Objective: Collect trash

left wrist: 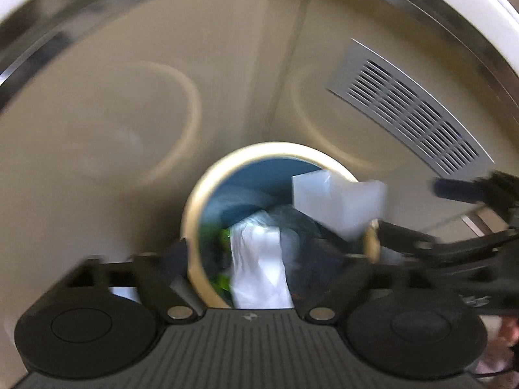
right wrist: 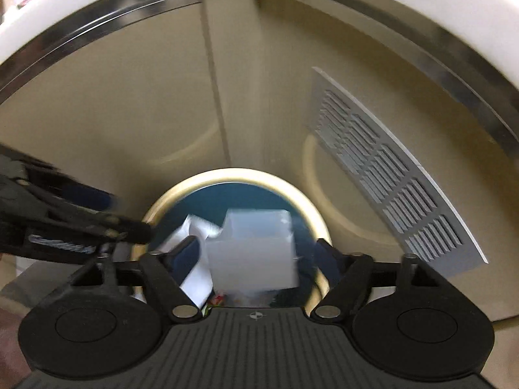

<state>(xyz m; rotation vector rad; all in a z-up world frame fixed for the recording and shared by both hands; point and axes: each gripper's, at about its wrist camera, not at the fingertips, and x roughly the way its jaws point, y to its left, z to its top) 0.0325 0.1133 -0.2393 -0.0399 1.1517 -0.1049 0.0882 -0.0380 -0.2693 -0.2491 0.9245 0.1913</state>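
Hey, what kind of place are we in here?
Probably a home kitchen or utility corner. A round bin with a blue liner holds trash beside beige cabinet doors with a metal vent grille.

Below me stands a round trash bin [left wrist: 191, 207] with a cream rim and a blue liner, its mouth open. A pale translucent boxy piece [right wrist: 256, 246], blurred, sits tilted at the mouth. White crumpled plastic [left wrist: 259, 265] lies inside beside green scraps [left wrist: 223, 240] and dark waste.
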